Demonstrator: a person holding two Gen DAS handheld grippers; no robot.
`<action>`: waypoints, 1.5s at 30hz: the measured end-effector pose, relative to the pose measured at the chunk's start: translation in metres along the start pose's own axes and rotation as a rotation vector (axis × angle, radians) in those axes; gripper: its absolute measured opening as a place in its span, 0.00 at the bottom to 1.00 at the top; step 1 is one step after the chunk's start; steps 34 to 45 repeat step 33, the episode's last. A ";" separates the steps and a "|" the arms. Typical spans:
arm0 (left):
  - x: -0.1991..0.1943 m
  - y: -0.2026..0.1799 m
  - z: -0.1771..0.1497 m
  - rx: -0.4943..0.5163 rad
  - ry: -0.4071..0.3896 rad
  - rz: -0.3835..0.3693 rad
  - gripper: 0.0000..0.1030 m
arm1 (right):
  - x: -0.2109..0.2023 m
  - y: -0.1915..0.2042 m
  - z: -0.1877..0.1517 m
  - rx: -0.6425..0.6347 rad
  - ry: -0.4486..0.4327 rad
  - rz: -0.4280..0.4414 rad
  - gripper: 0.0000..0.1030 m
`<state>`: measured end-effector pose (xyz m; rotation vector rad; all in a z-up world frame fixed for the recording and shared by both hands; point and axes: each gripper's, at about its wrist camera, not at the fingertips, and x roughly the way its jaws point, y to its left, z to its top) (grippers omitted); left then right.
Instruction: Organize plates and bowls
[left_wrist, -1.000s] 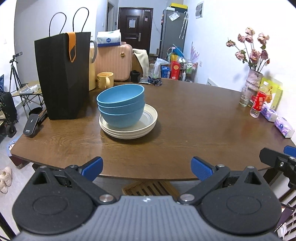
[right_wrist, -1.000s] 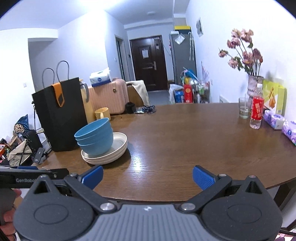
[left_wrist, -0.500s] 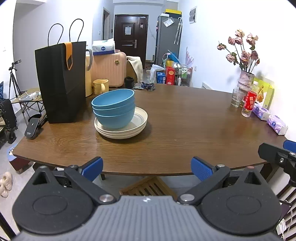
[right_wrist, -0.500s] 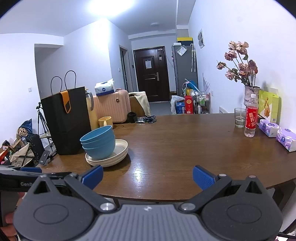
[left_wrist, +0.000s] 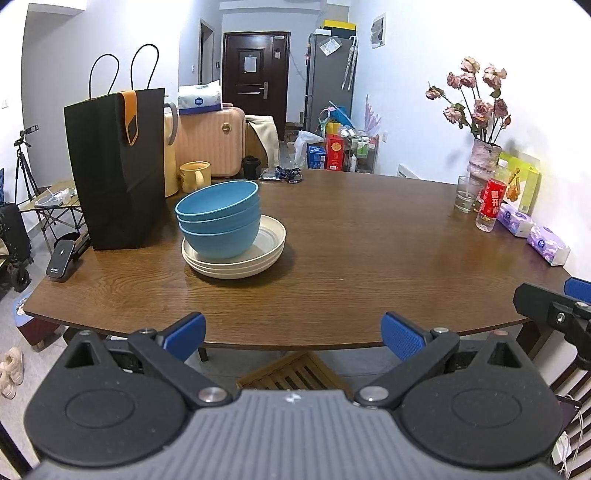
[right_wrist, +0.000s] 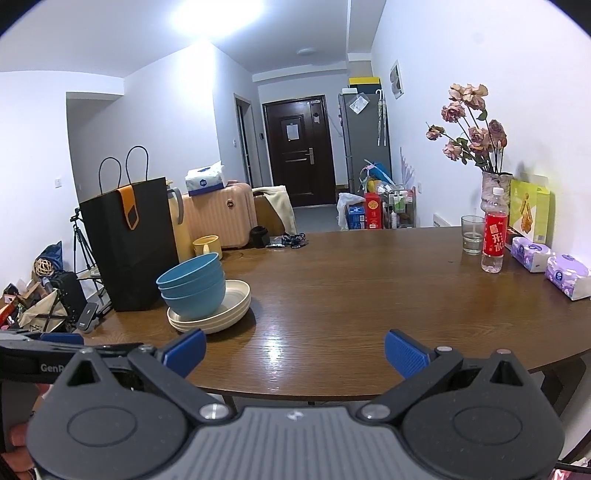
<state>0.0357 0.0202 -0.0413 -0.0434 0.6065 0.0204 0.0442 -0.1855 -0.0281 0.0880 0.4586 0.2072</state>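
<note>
Three blue bowls (left_wrist: 219, 221) sit nested on a stack of cream plates (left_wrist: 271, 251) on the left part of the brown wooden table (left_wrist: 369, 258). The same blue bowls (right_wrist: 194, 286) and cream plates (right_wrist: 236, 302) show at left in the right wrist view. My left gripper (left_wrist: 293, 334) is open and empty, held off the table's near edge, well short of the stack. My right gripper (right_wrist: 295, 349) is open and empty over the near edge, to the right of the stack.
A tall black paper bag (left_wrist: 118, 166) stands just left of the stack, with a yellow mug (left_wrist: 195, 176) behind it. A red-labelled bottle (left_wrist: 491, 203), a glass (left_wrist: 465, 194), a flower vase (left_wrist: 484, 158) and tissue packs (left_wrist: 546, 245) line the right edge.
Both grippers have drawn back and risen from the table; the stack looks smaller and farther. Bowls and plates have not moved.
</note>
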 end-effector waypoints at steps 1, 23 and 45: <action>0.000 0.000 0.000 0.001 0.000 -0.001 1.00 | 0.000 0.000 0.000 0.000 0.000 -0.001 1.00; -0.002 0.004 0.001 0.004 -0.020 0.006 1.00 | -0.001 0.000 0.000 -0.004 -0.001 -0.001 1.00; -0.003 0.005 0.000 0.005 -0.021 -0.001 1.00 | -0.001 0.000 0.000 -0.006 0.001 -0.001 1.00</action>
